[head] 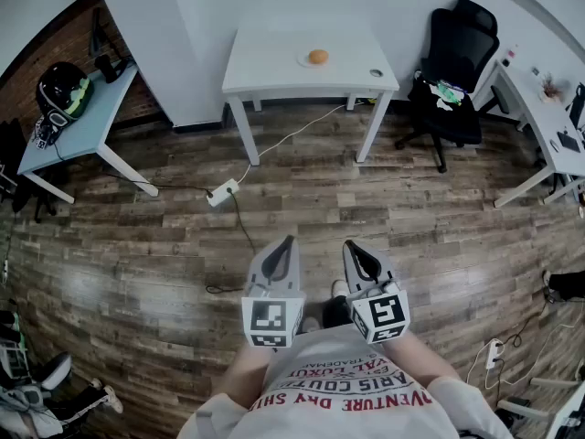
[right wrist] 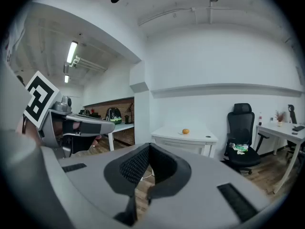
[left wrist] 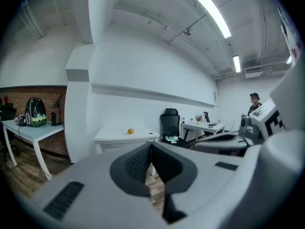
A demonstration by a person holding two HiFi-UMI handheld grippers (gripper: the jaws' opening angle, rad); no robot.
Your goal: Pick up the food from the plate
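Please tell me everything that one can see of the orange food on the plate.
The food is small, round and orange, and its surface looks smooth. What kind of food it is cannot be told from this distance. It lies whole on a small white plate on the white table, a little right of the table's middle in the head view. Only the plate touches it.
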